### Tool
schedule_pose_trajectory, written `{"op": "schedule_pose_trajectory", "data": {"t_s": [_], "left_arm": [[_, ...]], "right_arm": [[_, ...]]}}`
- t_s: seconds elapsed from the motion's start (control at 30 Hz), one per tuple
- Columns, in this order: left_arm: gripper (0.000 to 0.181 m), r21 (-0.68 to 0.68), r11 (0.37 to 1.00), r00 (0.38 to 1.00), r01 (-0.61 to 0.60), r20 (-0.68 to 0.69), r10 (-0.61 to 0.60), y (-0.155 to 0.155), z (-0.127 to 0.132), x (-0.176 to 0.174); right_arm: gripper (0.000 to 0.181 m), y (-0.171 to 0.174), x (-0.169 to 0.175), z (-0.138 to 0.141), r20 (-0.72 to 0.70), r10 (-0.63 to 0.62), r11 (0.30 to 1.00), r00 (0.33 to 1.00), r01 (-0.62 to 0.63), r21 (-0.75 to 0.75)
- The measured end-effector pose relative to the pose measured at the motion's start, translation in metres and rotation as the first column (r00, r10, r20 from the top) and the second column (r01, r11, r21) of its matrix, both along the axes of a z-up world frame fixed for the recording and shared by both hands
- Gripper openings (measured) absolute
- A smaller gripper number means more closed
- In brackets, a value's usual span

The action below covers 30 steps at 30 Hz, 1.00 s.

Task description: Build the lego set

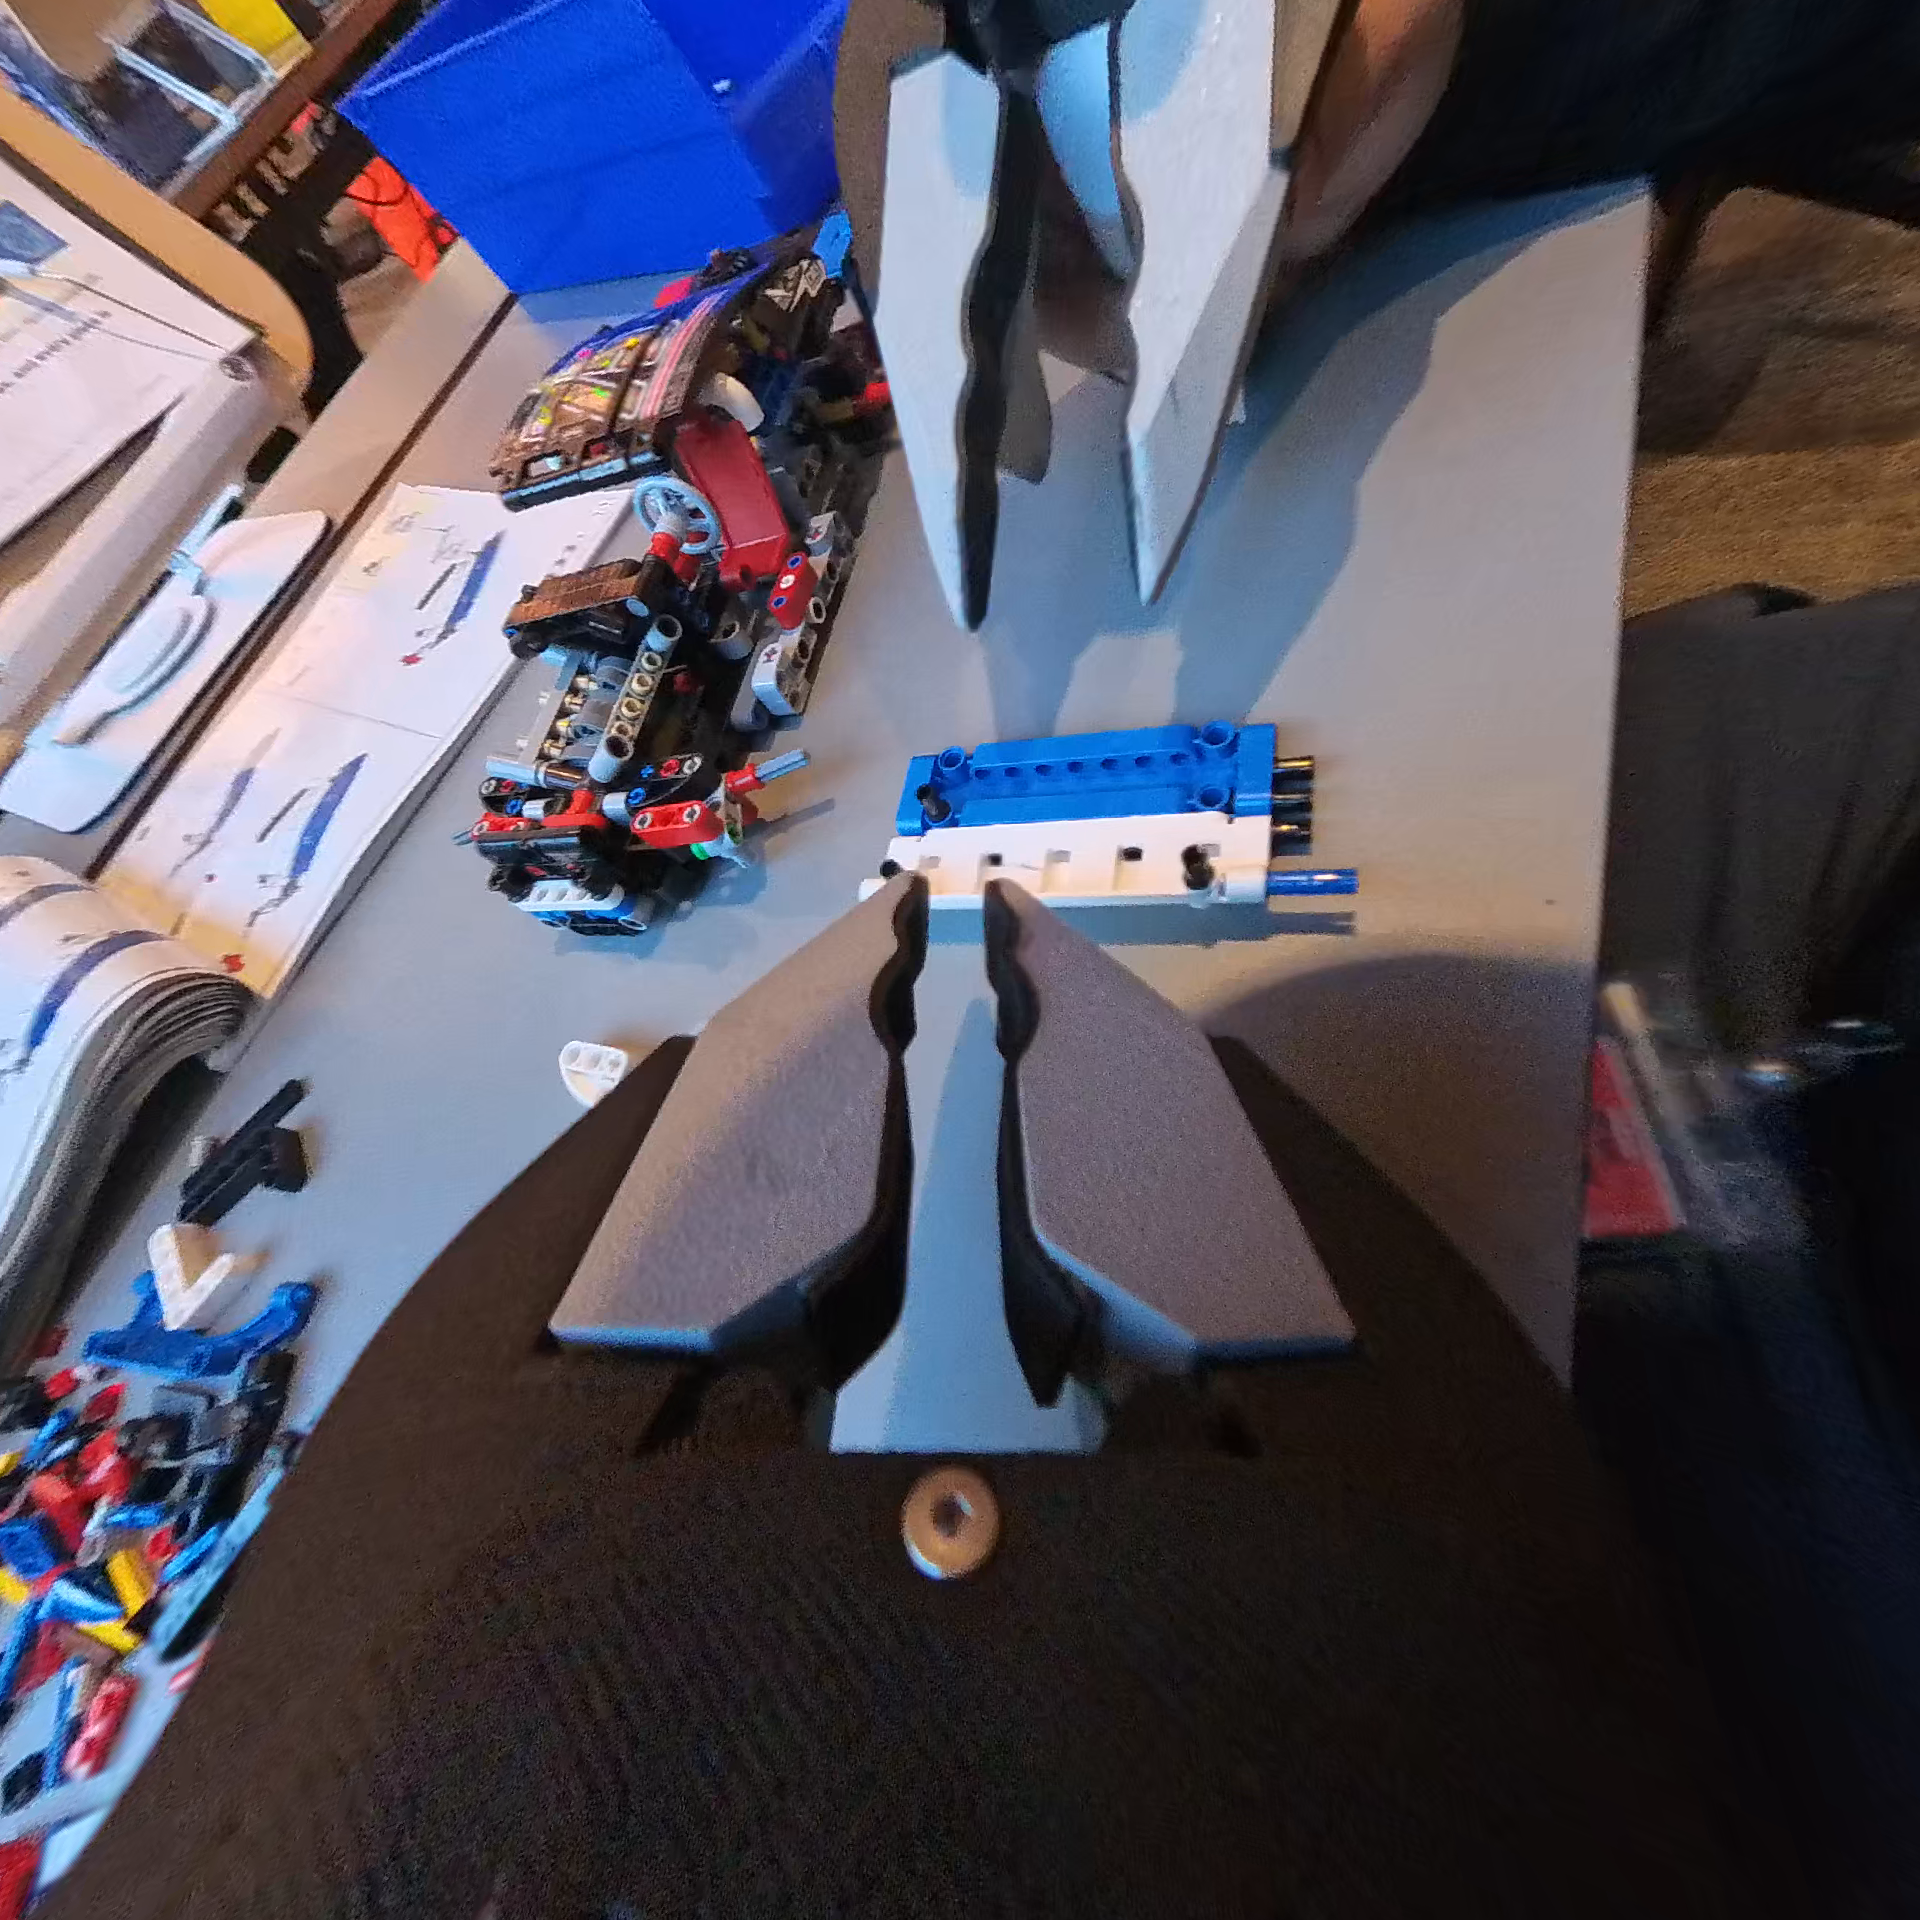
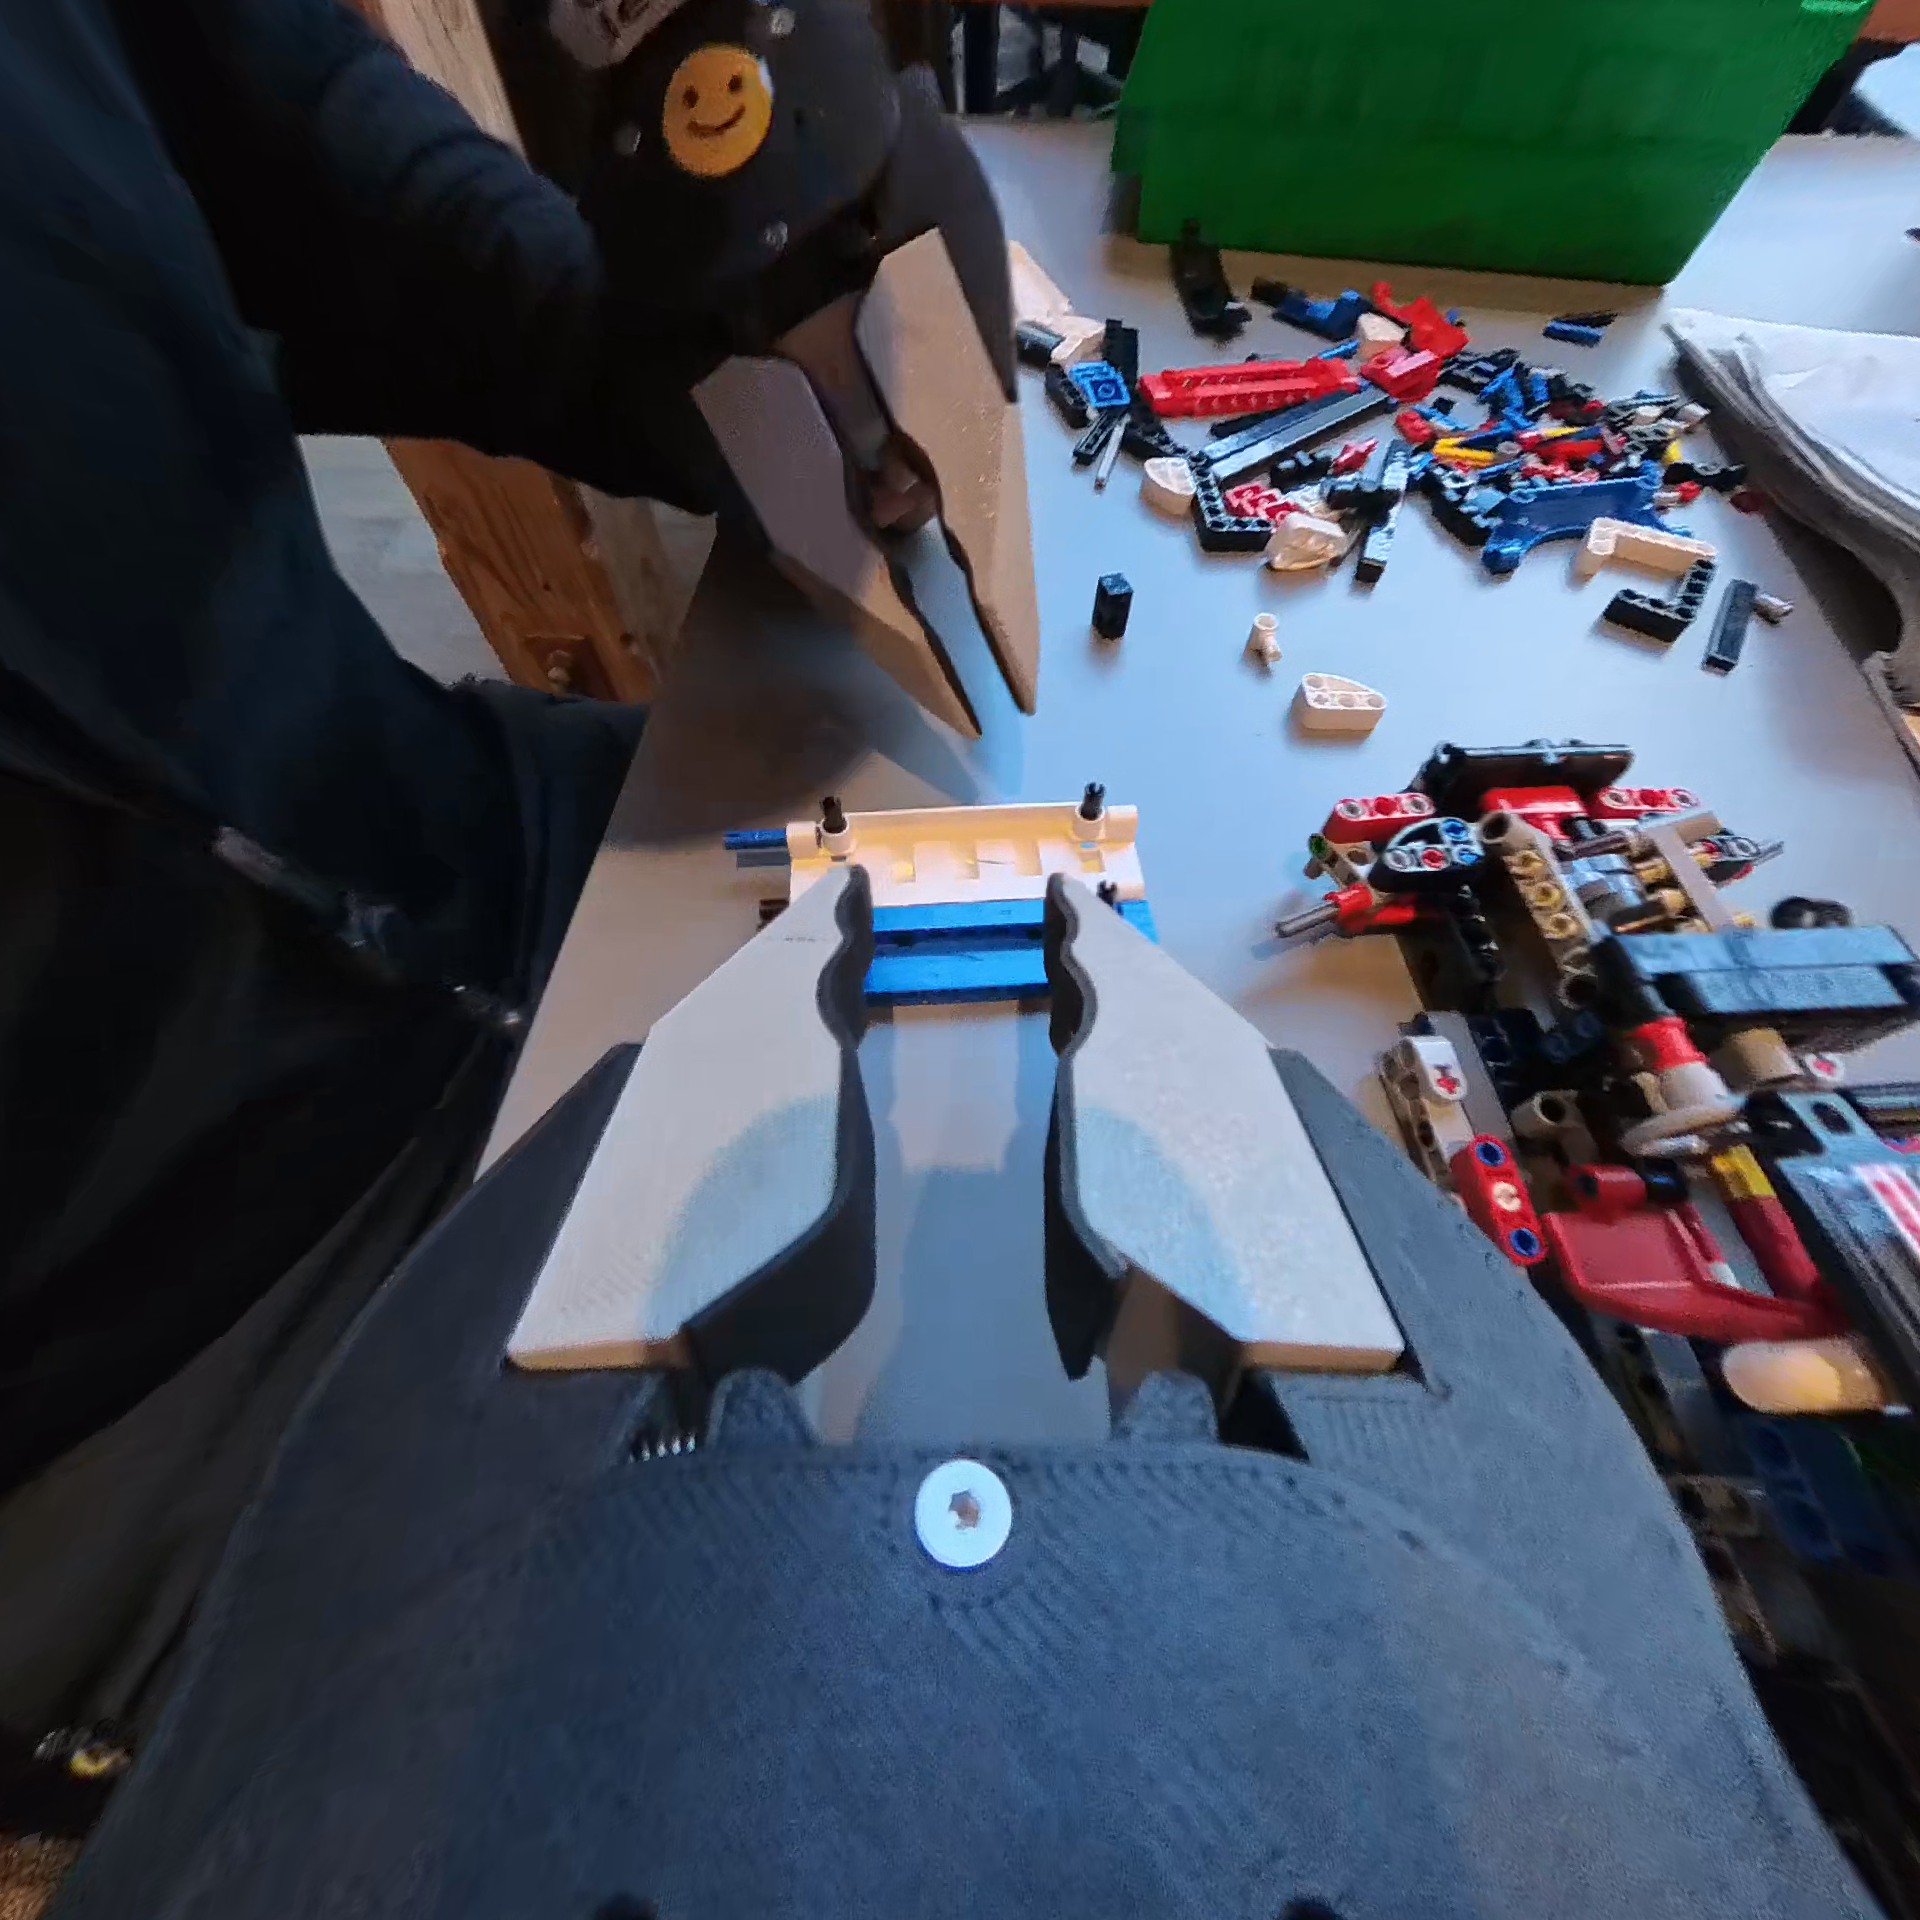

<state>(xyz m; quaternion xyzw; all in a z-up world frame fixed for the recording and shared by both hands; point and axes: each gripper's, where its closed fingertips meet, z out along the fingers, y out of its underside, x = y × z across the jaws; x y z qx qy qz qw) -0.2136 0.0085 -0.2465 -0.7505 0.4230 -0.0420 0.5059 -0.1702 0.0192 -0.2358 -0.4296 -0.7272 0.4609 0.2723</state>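
A blue and white lego sub-assembly (image 1: pixel 1091 821) with black pins lies flat on the grey table (image 1: pixel 1455 520), near its edge. My left gripper (image 1: pixel 954 894) is slightly open and empty, its tips just short of the white side. My right gripper (image 1: pixel 1060 608) comes from the far side, open and empty, tips apart from the blue side. In the right wrist view the right gripper (image 2: pixel 956 883) is open over the sub-assembly (image 2: pixel 966 862), and the left gripper (image 2: pixel 997 717) hangs just beyond it. The partly built car chassis (image 1: pixel 675 665) lies beside it.
A pile of loose lego pieces (image 2: pixel 1403 447) lies beyond the chassis (image 2: pixel 1610 987). A small white piece (image 2: pixel 1340 707) lies alone. The open instruction booklet (image 1: pixel 312 727) lies left of the chassis. A blue bin (image 1: pixel 623 135) and a green bin (image 2: pixel 1455 125) stand at the table's ends. The left gripper's tips are roughly 6 centimeters from the right gripper's. Between my left fingertips and the small white piece (image 2: pixel 1340 707) there is roughly 11 centimeters. The left camera catches it too, in the left wrist view (image 1: pixel 605 1047).
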Motion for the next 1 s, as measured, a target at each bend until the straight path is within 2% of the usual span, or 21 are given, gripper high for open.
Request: {"op": "schedule_pose_trajectory", "data": {"t_s": [0.23,0.43,0.53,0.73,0.77,1.0], "left_arm": [[0.008,-0.073,0.996,0.998,0.056,0.041,-0.053,-0.003,-0.003,0.004],[0.008,-0.078,0.988,0.99,0.137,-0.011,-0.138,-0.013,-0.009,0.014],[0.002,-0.047,0.983,0.983,0.175,-0.05,-0.177,-0.018,-0.011,0.019],[0.0,-0.091,0.984,0.966,0.152,-0.198,-0.168,-0.01,-0.032,0.019],[0.0,-0.084,0.985,0.964,0.152,-0.206,-0.167,-0.008,-0.033,0.019],[0.0,-0.1,0.986,0.975,0.131,-0.169,-0.146,0.014,-0.03,0.021]], "right_arm": [[0.029,-0.005,-0.001,-0.011,0.064,0.028,0.999,0.998,-0.031,0.035],[0.027,-0.006,-0.001,-0.016,0.074,0.025,0.997,0.997,-0.03,0.076],[0.027,-0.007,-0.002,-0.025,0.118,0.016,0.992,0.993,-0.031,0.126],[0.017,-0.017,0.001,-0.041,0.174,0.051,0.969,0.983,-0.091,0.23],[0.011,-0.019,0.002,-0.041,0.171,0.061,0.967,0.983,-0.101,0.236],[0.012,-0.037,0.001,-0.037,0.114,0.107,0.946,0.988,-0.136,0.295]]}}
